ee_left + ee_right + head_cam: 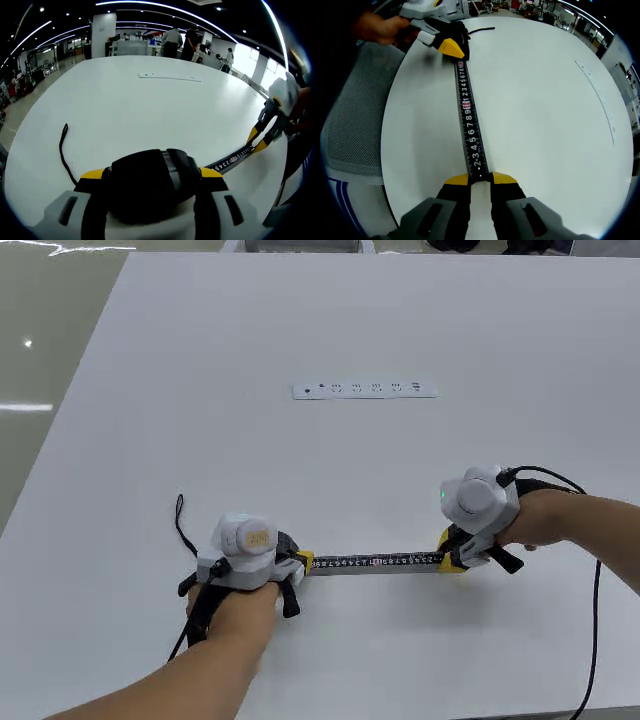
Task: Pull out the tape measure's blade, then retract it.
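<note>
Down at the near edge of the counter [400, 320], the left tool [300, 562] is clamped around the black body of the tape measure [287, 545]. From the left tool's own camera that round black case [150, 185] sits right between the yellow-tipped jaws, gripped on both sides. Out of the case runs the blade [375, 561], a dark strip with pale numerals, lying flat on the white surface and stretched straight across to the right tool [447, 558]. That right tool [480, 176] is pinched shut on the blade's free end, yellow tips closed in on either side of it. Looking along the blade [469, 120] from there, the numbers climb toward the left tool [451, 47] at the far end, with a hand wrapped around it. The left gripper view shows the same span from the other side: blade [230, 161] angling off toward the right tool [262, 135].

Just left of the tape measure, a thin black cord [182, 525] trails in a loop on the counter. Farther up the counter, well apart from the action, lies a white power strip [365, 390], flat. A black cable [597, 600] hangs from the right wrist, and a grey mesh chair [350, 110] sits beside the counter edge.
</note>
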{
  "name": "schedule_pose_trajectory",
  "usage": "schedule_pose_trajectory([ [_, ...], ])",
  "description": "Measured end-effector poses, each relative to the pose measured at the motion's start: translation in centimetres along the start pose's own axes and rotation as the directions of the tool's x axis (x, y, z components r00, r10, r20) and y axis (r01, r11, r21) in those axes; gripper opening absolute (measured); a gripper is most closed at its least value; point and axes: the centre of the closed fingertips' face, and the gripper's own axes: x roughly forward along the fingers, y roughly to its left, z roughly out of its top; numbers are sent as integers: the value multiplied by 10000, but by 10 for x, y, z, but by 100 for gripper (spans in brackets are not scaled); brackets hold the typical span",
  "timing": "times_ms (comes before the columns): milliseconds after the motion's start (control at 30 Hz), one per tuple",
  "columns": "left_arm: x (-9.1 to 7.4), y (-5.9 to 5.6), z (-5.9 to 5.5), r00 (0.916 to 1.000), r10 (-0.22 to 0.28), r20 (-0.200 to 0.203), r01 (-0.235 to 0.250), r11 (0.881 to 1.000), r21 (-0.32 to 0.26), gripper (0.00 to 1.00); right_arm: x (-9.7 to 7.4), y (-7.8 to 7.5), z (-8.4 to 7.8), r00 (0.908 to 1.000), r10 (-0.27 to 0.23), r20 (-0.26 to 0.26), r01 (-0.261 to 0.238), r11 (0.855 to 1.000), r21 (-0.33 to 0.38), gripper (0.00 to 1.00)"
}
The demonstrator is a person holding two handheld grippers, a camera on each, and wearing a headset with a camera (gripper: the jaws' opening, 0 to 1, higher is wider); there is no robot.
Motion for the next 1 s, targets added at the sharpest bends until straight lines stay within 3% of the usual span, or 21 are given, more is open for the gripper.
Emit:
schedule_pose_trajectory([
  [433, 1, 0, -1, 9999, 29, -153, -29, 10000, 0, 68, 2, 1, 3, 9999, -122, 74, 121, 9998, 134, 14],
  [1000, 1, 0, 0, 10000, -38, 81, 37, 9999, 120, 68, 4, 3, 8, 9998, -147, 129, 145, 9998, 109, 14],
])
